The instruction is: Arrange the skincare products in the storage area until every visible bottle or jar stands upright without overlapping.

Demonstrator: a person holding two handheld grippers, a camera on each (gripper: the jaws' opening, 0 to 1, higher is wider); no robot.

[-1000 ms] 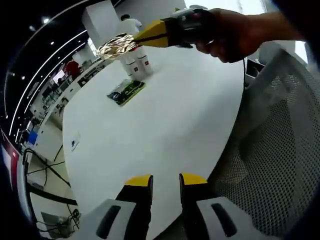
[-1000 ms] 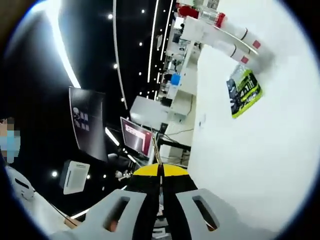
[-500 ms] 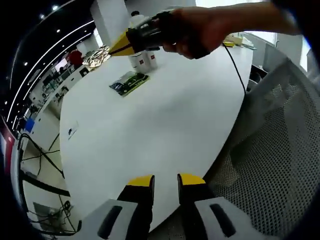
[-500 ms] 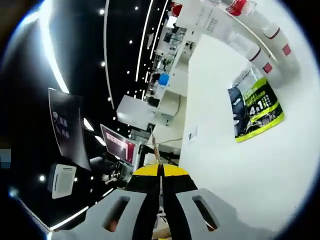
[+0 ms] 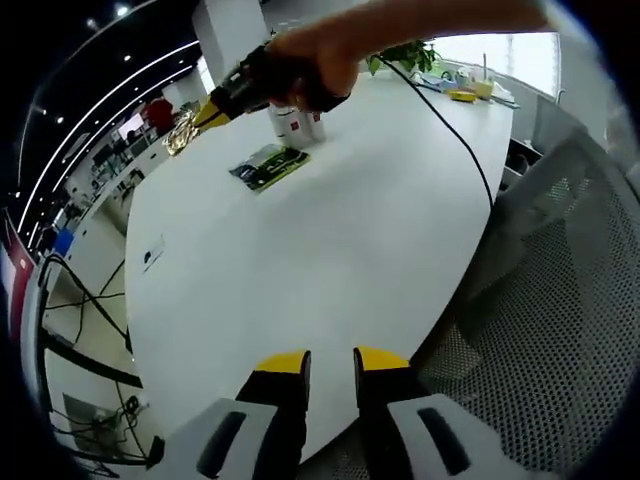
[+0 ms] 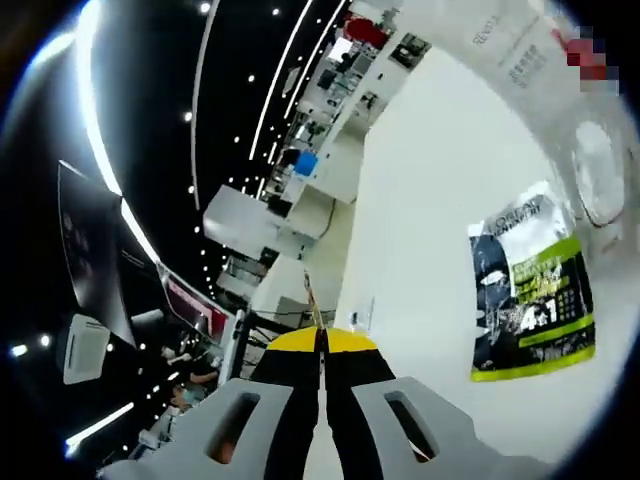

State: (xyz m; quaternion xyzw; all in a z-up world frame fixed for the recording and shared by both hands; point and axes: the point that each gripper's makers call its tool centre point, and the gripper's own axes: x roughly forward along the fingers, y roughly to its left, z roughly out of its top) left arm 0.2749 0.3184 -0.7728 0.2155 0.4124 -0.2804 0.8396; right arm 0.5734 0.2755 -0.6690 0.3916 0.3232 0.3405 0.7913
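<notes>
At the near edge of the white table (image 5: 330, 250), in the left gripper view, the left gripper (image 5: 328, 362) is hovering with its jaws slightly parted and nothing between them. Far across the table, the right gripper (image 5: 190, 125), in a person's hand (image 5: 310, 62), is pinching a crinkled gold sachet (image 5: 178, 133) just beside the white bottles (image 5: 295, 120) and the green-and-black sachet (image 5: 268, 167) lying flat near them.

In the right gripper view, the right gripper (image 6: 321, 345) is showing its jaws pressed together, a thin edge of something rising from between them. The green-and-black sachet (image 6: 533, 290) is lying close by on the table, with a white bottle (image 6: 560, 110) looming beside it.

The step looks like placing the gold sachet near the bottles; next, lowering it onto bare table without overlapping the flat sachet.
</notes>
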